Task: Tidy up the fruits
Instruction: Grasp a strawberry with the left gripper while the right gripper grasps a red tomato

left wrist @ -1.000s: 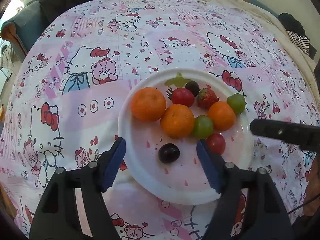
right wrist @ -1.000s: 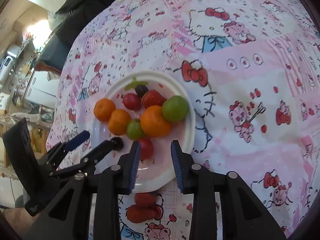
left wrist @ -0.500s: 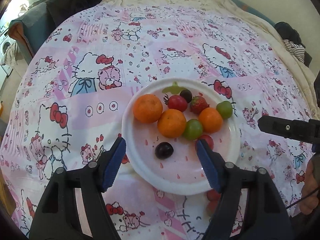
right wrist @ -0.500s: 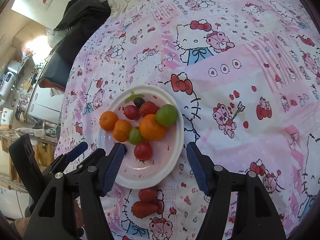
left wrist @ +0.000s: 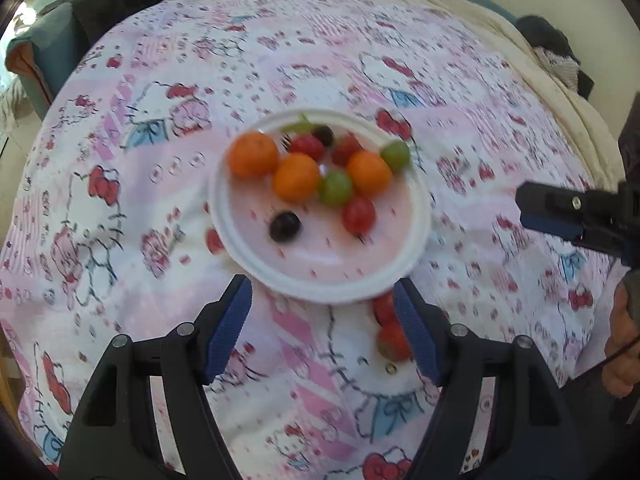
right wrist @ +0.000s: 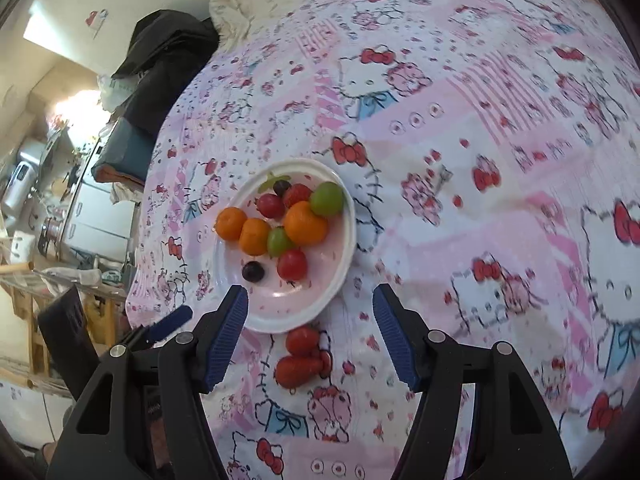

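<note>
On the bed, a pink cartoon sheet carries a white plate, flat and steady enough to gather fruit on. Three oranges sit in its far half with green grapes, red tomatoes, a strawberry and a dark grape. Two red fruits lie on the sheet just beside the near rim, not yet gathered, I judge. My right gripper hangs above them, jaws spread wide, holding nothing; my left gripper is likewise wide and empty.
</note>
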